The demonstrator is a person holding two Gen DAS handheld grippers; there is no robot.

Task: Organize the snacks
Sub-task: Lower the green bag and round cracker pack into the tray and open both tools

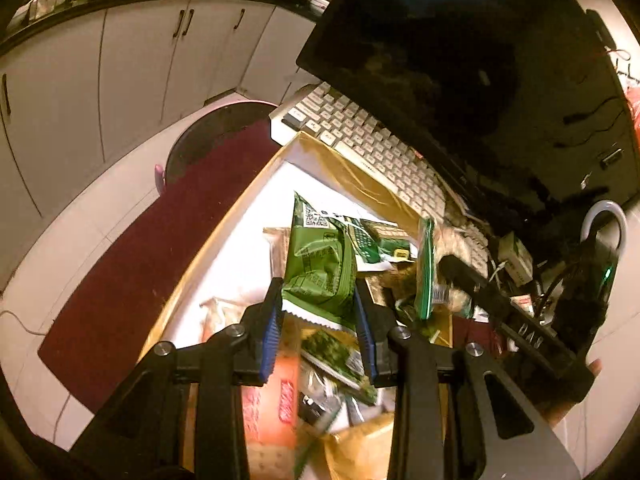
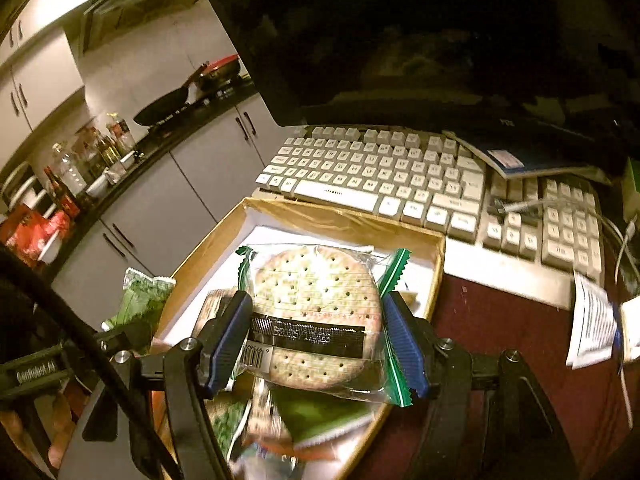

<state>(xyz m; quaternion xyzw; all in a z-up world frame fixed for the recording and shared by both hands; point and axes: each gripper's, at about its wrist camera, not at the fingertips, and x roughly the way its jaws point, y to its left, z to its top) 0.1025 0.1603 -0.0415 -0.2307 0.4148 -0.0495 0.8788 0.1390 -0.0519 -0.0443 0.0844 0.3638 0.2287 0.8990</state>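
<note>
Snack packets (image 2: 280, 420) lie in the box (image 2: 344, 220), keyboard (image 2: 400, 176) just behind it.

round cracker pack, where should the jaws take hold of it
Across the cracker pack's flat disc, one pad at each side edge, as the right gripper holds it now, coming from the near edge of the box. The crimped green ends are flimsy; the round biscuit gives firm edges.

- Left gripper (image 1: 318, 312): blue pads clamp a green snack packet (image 1: 320, 268), held above the box.
- Gold-rimmed box (image 1: 224, 232): holds mixed snacks.
- Keyboard (image 1: 360, 136) at one o'clock, beneath the dark monitor (image 1: 460, 60).
- Right gripper (image 1: 448, 276) at three o'clock carries a clear cracker pack (image 1: 426, 264).
</note>
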